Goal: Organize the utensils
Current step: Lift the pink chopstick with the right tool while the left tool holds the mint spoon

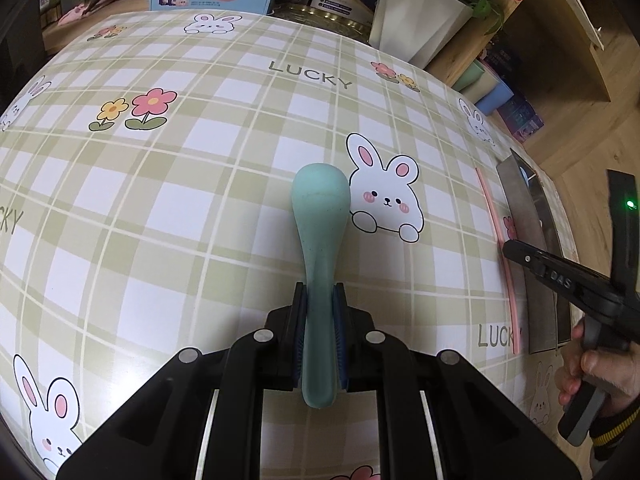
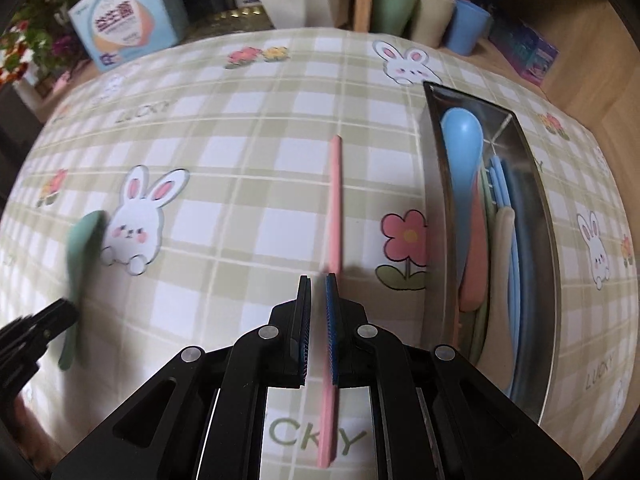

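While the left gripper (image 1: 320, 300) is pinching the green spoon (image 1: 320, 216) and the right gripper (image 2: 318, 280) the pink chopstick (image 2: 334, 200), both are needing level carries toward the steel tray (image 2: 436, 200) at three o'clock.

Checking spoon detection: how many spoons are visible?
2 clear ones: a mint-green plastic spoon clamped in the left gripper, and a light-blue plastic spoon in the steel tray. A pink handle beneath may be a third.

Behind the checked bunny tablecloth (image 1: 200, 184) stand a white planter (image 1: 416, 20), a pastel box (image 2: 124, 28) and cups (image 2: 432, 16)
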